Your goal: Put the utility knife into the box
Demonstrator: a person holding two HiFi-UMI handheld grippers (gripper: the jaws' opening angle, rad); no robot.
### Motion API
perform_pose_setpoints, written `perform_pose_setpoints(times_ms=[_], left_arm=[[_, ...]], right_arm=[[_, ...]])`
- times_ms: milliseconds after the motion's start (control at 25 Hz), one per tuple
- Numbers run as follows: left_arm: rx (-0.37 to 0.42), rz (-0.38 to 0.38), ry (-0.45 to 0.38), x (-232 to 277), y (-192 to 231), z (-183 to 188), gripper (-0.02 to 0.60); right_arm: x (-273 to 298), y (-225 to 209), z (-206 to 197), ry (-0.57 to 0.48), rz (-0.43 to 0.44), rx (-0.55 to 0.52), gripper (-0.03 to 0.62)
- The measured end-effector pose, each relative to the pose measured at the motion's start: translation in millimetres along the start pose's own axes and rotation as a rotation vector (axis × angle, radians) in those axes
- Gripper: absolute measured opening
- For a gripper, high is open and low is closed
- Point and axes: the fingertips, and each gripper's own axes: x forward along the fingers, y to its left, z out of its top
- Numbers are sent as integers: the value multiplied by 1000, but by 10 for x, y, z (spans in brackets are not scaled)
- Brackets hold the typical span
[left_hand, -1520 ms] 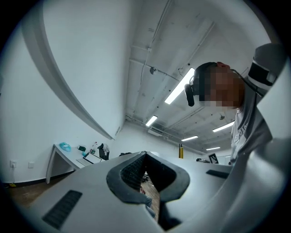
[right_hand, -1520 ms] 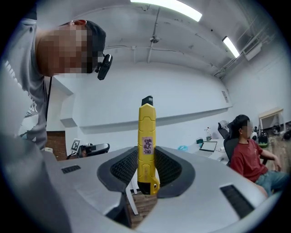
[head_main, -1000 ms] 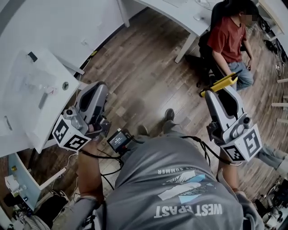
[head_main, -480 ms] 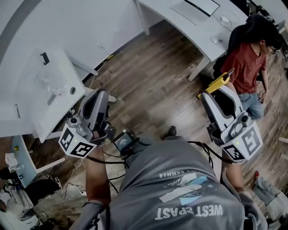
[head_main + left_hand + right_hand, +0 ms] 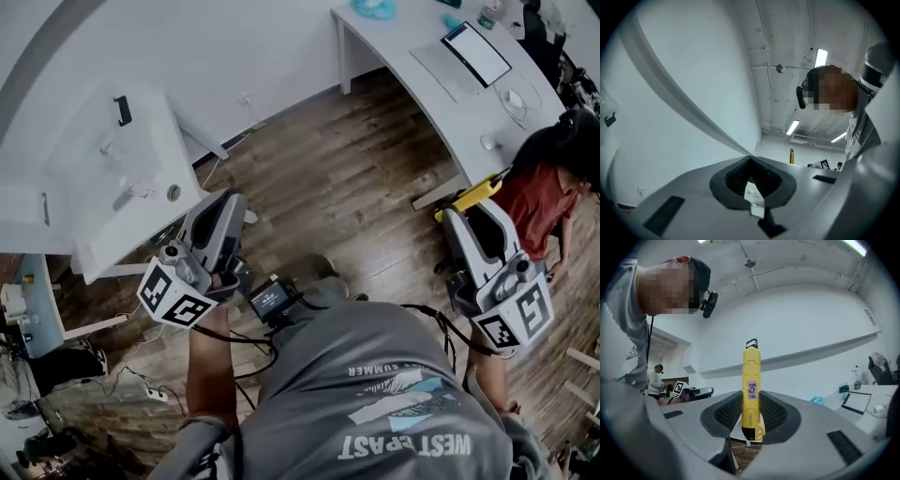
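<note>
The yellow utility knife stands upright between the pads of my right gripper, which is shut on its lower end. In the head view the knife sticks out past the right gripper at the right, over the wooden floor. My left gripper is held at the left beside the corner of a white table, its jaws shut with nothing in them. The left gripper points up at a white wall and ceiling. On the table lies a pale, see-through box-like shape; its details are too faint to tell.
A white desk with a laptop stands at the upper right. A person in a red shirt sits at the right edge, close behind the right gripper. A cluttered shelf and cables lie at the lower left.
The head view has swung: the white table has slid toward the centre and the seated person toward the right edge. Both grippers keep their pose, and the knife stays gripped.
</note>
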Motion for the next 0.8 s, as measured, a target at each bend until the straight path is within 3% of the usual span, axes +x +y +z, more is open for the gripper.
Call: perform_pose_setpoints(times_ms=[120, 320, 520, 800], left_arm=[[1, -3, -48, 118, 273, 148, 11], [48, 21, -61, 175, 687, 351, 10], [42, 102, -83, 29, 1004, 469, 11], [75, 227, -99, 210, 1289, 534, 10]], right_arm=[[278, -81, 86, 14, 3, -34, 118], [800, -265, 167, 7, 11, -44, 118], [1293, -287, 149, 34, 90, -42, 118], [1791, -690, 161, 36, 199, -27, 118]])
